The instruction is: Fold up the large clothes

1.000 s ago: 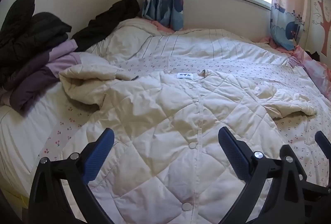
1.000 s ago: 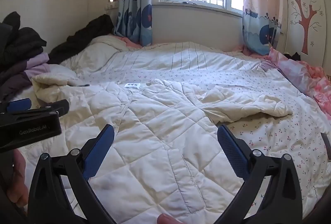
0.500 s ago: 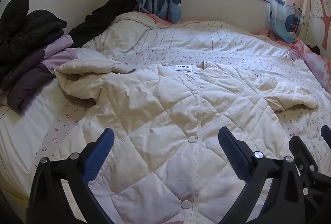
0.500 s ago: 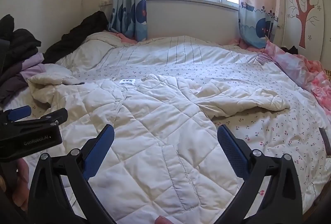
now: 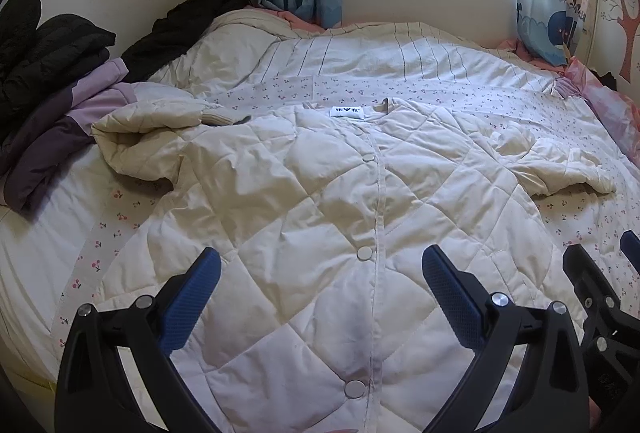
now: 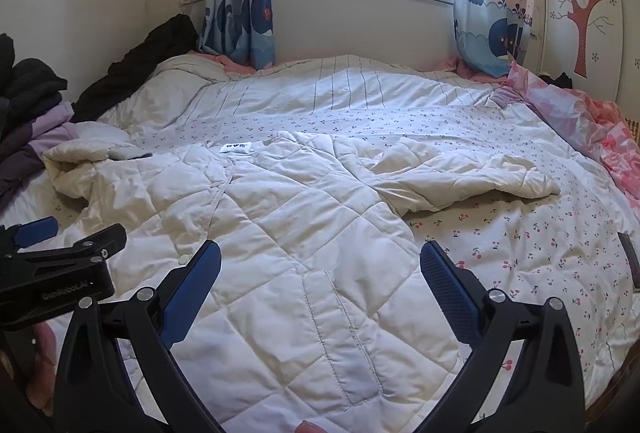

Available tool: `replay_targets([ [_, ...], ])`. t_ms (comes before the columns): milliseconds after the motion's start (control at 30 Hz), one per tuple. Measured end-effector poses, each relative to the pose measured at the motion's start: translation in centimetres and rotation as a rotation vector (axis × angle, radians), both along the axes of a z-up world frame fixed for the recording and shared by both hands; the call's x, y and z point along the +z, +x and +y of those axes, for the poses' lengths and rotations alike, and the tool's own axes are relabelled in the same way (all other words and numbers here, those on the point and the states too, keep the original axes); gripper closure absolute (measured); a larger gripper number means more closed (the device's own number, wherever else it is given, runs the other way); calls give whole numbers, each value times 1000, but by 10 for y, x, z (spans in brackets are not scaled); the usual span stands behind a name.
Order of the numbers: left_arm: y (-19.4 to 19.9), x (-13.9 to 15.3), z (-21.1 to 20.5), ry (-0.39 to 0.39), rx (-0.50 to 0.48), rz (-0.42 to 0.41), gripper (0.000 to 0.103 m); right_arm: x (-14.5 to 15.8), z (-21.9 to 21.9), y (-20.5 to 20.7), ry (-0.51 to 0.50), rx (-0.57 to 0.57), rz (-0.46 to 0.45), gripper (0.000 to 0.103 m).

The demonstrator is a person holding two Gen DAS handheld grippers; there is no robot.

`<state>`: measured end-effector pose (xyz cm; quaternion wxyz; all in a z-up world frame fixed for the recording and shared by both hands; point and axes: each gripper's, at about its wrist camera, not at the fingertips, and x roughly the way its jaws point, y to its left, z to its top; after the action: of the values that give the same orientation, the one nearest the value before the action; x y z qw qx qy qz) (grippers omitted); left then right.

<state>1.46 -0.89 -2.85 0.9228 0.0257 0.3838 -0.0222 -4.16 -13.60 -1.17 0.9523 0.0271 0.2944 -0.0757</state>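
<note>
With both the left gripper point(image 5: 320, 285) and the right gripper point(image 6: 320, 281) spread wide and holding nothing, the cream quilted jacket point(image 5: 360, 213) lies flat just ahead of them, where a shallow pinch of its puffy padding would likely slip free mid-fold.

Before you lies a cream quilted cloth jacket point(image 5: 320, 217), matt and puffy, with smooth, dully shiny round snaps. Under it you see a soft cherry-print cotton bedspread point(image 6: 520, 257). Your left gripper point(image 5: 320, 297) and right gripper point(image 6: 320, 293) are matt black plastic with textured blue pads.
</note>
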Motion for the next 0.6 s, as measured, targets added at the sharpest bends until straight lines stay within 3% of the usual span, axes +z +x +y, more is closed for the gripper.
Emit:
replay_targets([
  [600, 6, -16, -9, 40, -5, 45, 6, -70, -25, 26, -8, -15, 95, 7],
])
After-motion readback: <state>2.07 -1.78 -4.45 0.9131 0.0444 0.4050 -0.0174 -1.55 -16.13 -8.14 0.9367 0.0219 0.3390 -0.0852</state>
